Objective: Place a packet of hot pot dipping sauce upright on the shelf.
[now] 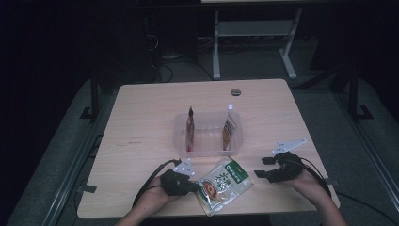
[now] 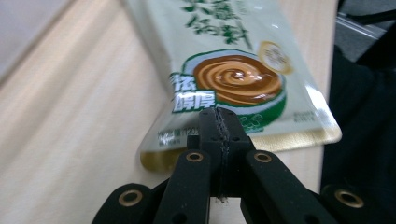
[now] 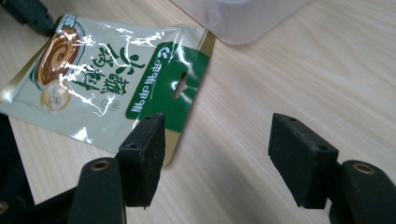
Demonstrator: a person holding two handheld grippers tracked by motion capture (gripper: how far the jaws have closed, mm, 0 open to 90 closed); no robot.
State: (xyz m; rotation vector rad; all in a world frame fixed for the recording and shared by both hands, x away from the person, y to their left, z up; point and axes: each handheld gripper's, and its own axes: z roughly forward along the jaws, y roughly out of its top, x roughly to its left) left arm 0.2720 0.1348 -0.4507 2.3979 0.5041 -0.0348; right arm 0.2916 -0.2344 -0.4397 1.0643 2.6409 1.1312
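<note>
A pale green sauce packet (image 1: 226, 183) (image 2: 233, 70) (image 3: 102, 79), printed with a brown swirl in a bowl, lies near the table's front edge. My left gripper (image 1: 196, 186) (image 2: 218, 116) has its jaws pressed together over the packet's bottom seal, at the bowl end. It also shows as a dark shape (image 3: 28, 14) in the right gripper view. My right gripper (image 1: 262, 167) (image 3: 219, 140) stands open just right of the packet's green header, holding nothing. A clear plastic bin (image 1: 207, 151) (image 3: 243, 23) sits behind the packet.
In the bin a red packet (image 1: 190, 129) stands at the left wall and a brown-and-white one (image 1: 228, 127) at the right. A round cable hole (image 1: 235, 92) is near the table's far edge. The packet lies close to the table's front edge (image 1: 263, 209).
</note>
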